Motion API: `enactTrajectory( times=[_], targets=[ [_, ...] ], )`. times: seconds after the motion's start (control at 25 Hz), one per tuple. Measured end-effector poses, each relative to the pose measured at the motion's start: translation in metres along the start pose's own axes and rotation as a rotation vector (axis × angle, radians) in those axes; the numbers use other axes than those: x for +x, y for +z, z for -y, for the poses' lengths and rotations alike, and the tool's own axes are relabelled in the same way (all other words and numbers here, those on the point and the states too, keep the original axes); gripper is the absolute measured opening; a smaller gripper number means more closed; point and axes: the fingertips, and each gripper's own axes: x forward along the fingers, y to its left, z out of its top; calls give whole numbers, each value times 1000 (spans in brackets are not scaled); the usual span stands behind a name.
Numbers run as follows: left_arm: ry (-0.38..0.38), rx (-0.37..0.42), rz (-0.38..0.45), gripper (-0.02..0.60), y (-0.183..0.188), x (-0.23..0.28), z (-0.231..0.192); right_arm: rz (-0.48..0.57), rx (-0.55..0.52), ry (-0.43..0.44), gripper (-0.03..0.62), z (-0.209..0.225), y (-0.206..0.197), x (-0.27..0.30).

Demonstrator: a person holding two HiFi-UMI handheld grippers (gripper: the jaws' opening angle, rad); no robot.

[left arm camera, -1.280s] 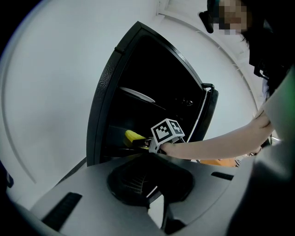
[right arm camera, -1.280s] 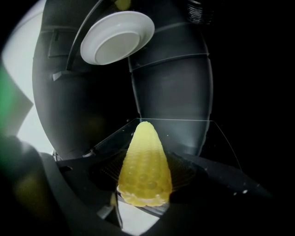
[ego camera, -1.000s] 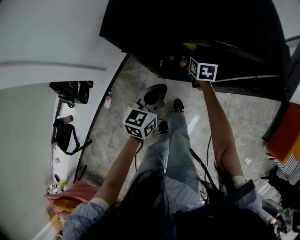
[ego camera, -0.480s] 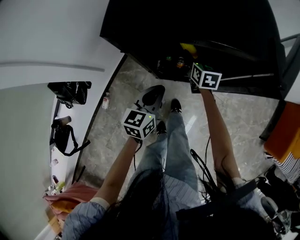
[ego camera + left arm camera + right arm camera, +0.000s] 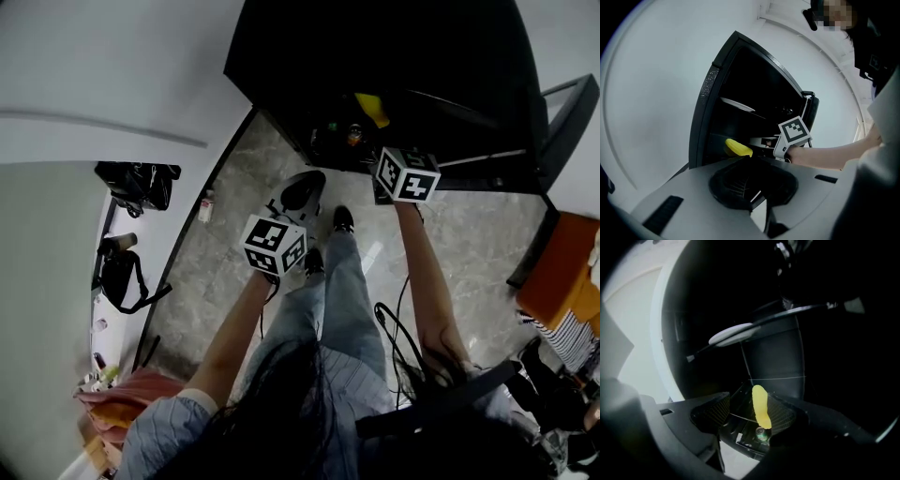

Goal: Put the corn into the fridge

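The yellow corn (image 5: 761,406) lies inside the dark open fridge (image 5: 375,56), just ahead of my right gripper (image 5: 747,411). That gripper's jaws stand wide apart around the corn, with a clear gap on the corn's left side. From the head view the corn (image 5: 372,108) shows beyond the right gripper's marker cube (image 5: 406,173). The left gripper view has the corn (image 5: 738,147) at the fridge's lower shelf. My left gripper (image 5: 757,197) hangs lower, outside the fridge, with its jaws together and nothing in them; its cube (image 5: 275,246) is above the floor.
A white plate (image 5: 731,335) rests on a fridge shelf above the corn. A small green-capped bottle (image 5: 761,434) stands below it. Black bags (image 5: 136,178) sit on a white counter at left. Cables (image 5: 389,323) trail on the stone floor. An orange object (image 5: 558,281) is at right.
The right gripper's cube has drawn back from the fridge while the corn stays inside, so the gap between them has grown. The left gripper has barely moved.
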Motion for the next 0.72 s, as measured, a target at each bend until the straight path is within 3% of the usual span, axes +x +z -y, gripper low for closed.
enactTrajectory(
  times=[0.32, 0.72],
  targets=[
    [-25, 40, 65, 21, 37, -20, 10, 79, 73, 61, 261, -27, 26, -44],
    [-89, 81, 118, 21, 78, -55, 41, 121, 97, 170, 256, -93, 55, -111]
  ],
)
